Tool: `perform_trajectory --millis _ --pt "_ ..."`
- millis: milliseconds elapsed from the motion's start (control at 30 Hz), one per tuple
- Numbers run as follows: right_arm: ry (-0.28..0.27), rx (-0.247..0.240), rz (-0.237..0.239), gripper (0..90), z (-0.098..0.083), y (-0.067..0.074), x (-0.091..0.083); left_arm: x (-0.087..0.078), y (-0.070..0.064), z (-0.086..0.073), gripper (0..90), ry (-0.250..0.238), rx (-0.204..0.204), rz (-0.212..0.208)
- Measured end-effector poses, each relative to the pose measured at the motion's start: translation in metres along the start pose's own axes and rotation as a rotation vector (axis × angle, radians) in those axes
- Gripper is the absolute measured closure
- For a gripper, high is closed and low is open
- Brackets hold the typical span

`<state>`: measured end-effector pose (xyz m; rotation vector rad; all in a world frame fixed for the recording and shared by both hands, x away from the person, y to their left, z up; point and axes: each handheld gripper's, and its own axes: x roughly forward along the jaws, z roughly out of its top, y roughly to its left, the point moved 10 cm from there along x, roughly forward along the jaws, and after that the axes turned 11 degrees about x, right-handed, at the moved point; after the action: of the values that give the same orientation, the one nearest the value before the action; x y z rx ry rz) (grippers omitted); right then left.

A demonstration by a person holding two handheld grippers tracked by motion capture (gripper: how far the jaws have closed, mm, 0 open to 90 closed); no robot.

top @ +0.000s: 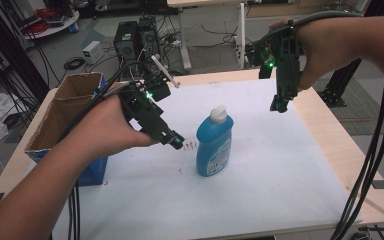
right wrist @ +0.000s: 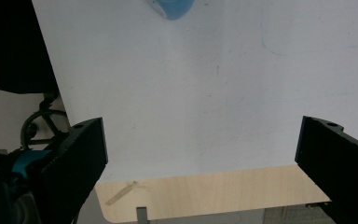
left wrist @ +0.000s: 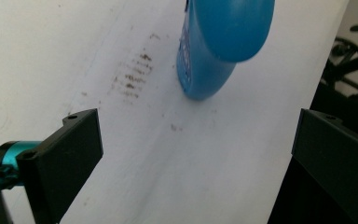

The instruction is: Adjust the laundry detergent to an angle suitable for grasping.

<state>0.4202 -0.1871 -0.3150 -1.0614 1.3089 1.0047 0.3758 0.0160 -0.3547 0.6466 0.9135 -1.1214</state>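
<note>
I see the left gripper spread wide, empty, just left of the upright blue bottle mid-sheet (brown smudges are clear on its own view). Right gripper also wide, high and well apart. Cardboard box at far left, nothing between

Bottle upright mid-table, cardboard box at left edge, left gripper between them

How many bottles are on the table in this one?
1. A blue bottle with a white cap stands upright near the middle of the white sheet, just right of the left gripper. The cardboard box could hide more.
</note>
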Motion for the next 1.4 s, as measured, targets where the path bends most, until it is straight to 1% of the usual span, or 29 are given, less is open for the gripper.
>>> perform_trajectory --millis 33,100,333,400,467,633,733,767,833,867,900,967,1100,1167,1200,1267,1300,1333,1400 --pt "-0.002 0.000 -0.002 1.5 0.001 0.000 0.000 0.002 -0.001 0.002 1.7 -0.016 -0.006 0.002" --pt "0.005 0.002 -0.005 1.5 0.001 0.000 0.001 0.007 -0.003 0.004 1.7 -0.027 -0.019 -0.001" --pt "0.003 -0.006 -0.003 1.5 0.001 -0.002 0.002 0.018 -0.008 0.011 1.7 -0.049 -0.026 0.013" --pt "0.009 0.001 -0.006 1.5 0.000 -0.001 0.002 0.022 -0.009 0.012 1.7 -0.050 -0.025 0.018" --pt "0.007 -0.003 -0.004 1.5 0.000 -0.002 0.002 0.025 -0.011 0.015 1.7 -0.053 -0.023 0.016" --pt "0.006 0.002 -0.003 1.5 -0.001 -0.002 0.002 0.032 -0.015 0.025 1.7 -0.073 -0.023 0.027" --pt "0.004 0.000 -0.002 1.5 -0.002 -0.003 0.002 0.037 -0.018 0.032 1.7 -0.091 -0.006 0.027" --pt "0.000 -0.002 -0.003 1.5 -0.001 -0.003 0.002 0.039 -0.019 0.034 1.7 -0.094 0.007 0.029" --pt "0.002 0.002 -0.005 1.5 -0.003 -0.004 0.002 0.043 -0.019 0.039 1.7 -0.102 0.013 0.035" --pt "-0.005 -0.002 -0.003 1.5 -0.003 -0.004 0.002 0.045 -0.020 0.041 1.7 -0.107 0.012 0.036" --pt "-0.006 0.013 -0.002 1.5 -0.004 -0.004 0.003 0.048 -0.020 0.043 1.7 -0.112 0.008 0.040" --pt "-0.006 0.008 0.002 1.5 -0.006 -0.005 0.004 0.052 -0.019 0.046 1.7 -0.120 0.006 0.049" --pt "-0.009 0.012 0.005 1.5 -0.008 -0.005 0.006 0.060 -0.019 0.053 1.7 -0.135 -0.009 0.051" --pt "-0.013 0.012 0.007 1.5 -0.011 -0.006 0.008 0.065 -0.019 0.056 1.7 -0.138 -0.007 0.052" --pt "-0.013 0.012 0.007 1.5 -0.011 -0.006 0.008 0.067 -0.019 0.057 1.7 -0.132 -0.006 0.052" --pt "-0.011 0.019 0.009 1.5 -0.014 -0.006 0.008 0.072 -0.020 0.059 1.7 -0.129 -0.010 0.058" --pt "-0.014 0.021 0.009 1.5 -0.016 -0.006 0.009 0.074 -0.019 0.059 1.7 -0.123 -0.006 0.064" --pt "-0.014 0.021 0.010 1.5 -0.017 -0.007 0.009 0.076 -0.019 0.061 1.7 -0.128 -0.011 0.067" --pt "-0.014 0.028 0.011 1.5 -0.020 -0.007 0.010 0.079 -0.019 0.062 1.7 -0.120 -0.003 0.073"
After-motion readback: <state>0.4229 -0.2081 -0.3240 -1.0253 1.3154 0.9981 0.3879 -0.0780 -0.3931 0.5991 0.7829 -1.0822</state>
